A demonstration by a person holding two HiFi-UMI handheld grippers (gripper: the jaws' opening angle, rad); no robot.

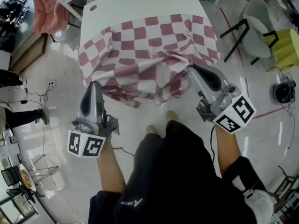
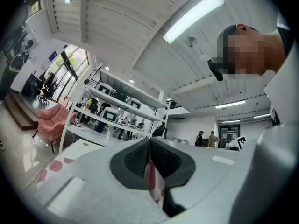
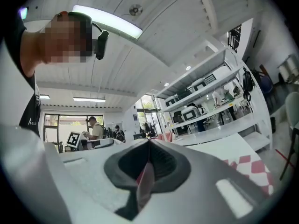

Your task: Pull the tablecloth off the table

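Note:
A red-and-white checked tablecloth lies rumpled over the near half of a white table and hangs off its front edge. My left gripper is shut on the cloth's near left corner. My right gripper is shut on a bunched fold at the near right. In the left gripper view a strip of cloth is pinched between the dark pads. The right gripper view shows a strip of cloth caught between its pads in the same way.
The person stands at the table's front edge, feet on the pale floor. A grey chair and a yellow-green seat stand to the right. A pink cloth lies at the back left. Shelving stands behind the table.

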